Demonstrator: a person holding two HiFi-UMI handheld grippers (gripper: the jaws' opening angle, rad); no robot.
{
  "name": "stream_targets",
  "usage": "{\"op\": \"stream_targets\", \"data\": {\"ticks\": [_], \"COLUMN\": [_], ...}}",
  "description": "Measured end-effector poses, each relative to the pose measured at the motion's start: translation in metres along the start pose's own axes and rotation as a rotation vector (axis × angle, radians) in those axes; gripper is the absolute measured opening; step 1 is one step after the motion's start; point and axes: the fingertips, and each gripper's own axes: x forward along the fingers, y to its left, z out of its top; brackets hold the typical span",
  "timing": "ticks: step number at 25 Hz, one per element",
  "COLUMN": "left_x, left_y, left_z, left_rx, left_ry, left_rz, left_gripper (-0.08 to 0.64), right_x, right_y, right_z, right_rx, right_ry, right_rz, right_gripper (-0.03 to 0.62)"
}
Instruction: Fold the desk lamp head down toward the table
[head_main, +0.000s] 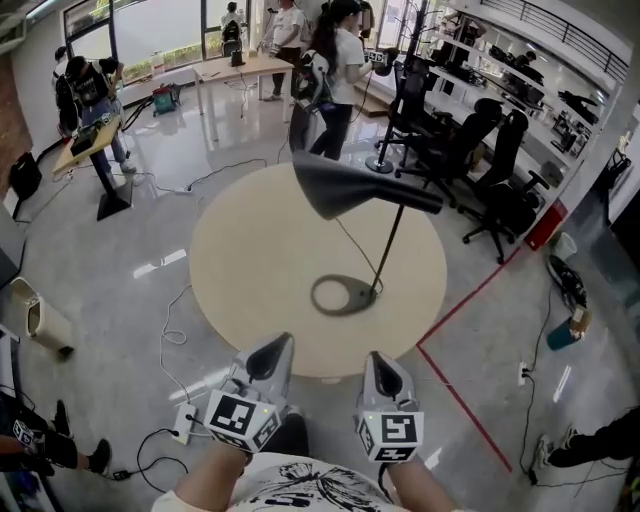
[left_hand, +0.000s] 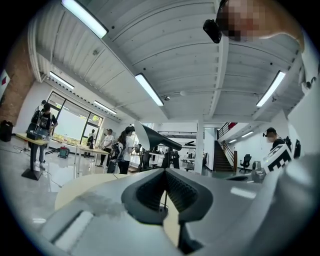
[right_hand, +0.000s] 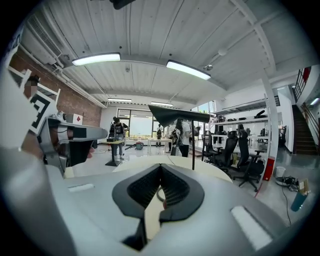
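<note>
Two tongs come nearest, held side by side just short of the desk's near edge. The left tongs (head_main: 279, 347) and the right tongs (head_main: 374, 362) are each clenched to a point, grasping nothing, and both aim toward the lamp. Beside the left one a white power strip (head_main: 184, 423) lies on the floor with cables (head_main: 165, 340) trailing from it.

The round beige desk (head_main: 250, 260) bears the black desk lamp (head_main: 393, 245) right of its middle. The lamp's ring-shaped base (head_main: 340, 296) lies flat on the desk. A thin stem rises on a slant from the right side of the base. At the top the cone-shaped lamp head (head_main: 345, 185) stands raised, well apart from the desk top, with its wide end toward the left of the head view.

Right of the desk a red tape line (head_main: 470, 300) crosses the floor. Beyond it stand black office chairs (head_main: 500, 175), and past the desk several people (head_main: 335, 60) stand near long tables by the windows.

From above, the head covers the joint between head and stem. In the left gripper view the tongs hide most of the base.
</note>
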Motion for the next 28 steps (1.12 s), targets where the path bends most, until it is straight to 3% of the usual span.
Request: {"op": "stream_targets", "data": {"ticks": [7, 12, 19, 28], "left_x": [0.057, 0.09, 0.128, 0.162], "left_y": [0.052, 0.08, 0.091, 0.088], "left_z": [0.046, 0.108, 0.166, 0.206], "left_rx": [0.055, 0.114, 0.18, 0.245], "left_ry": [-0.066, -0.163, -0.266, -0.292], "left_rz": [-0.041, -0.094, -0.158, -0.197], "left_gripper": [0.003, 0.004, 0.003, 0.005], "right_x": [0.06, 0.099, 0.131, 0.148], "right_y": [-0.001, 0.003, 0.002, 0.001], "right_z": [0.042, 0.064, 0.073, 0.085], "right_rx": [-0.013, -0.014, -0.02, -0.05], "right_ry": [-0.052, -0.054, -0.067, -0.079], "right_rz": [-0.007, -0.027, -0.038, -0.057], "right_gripper": [0.009, 0.009, 0.009, 0.009]}}
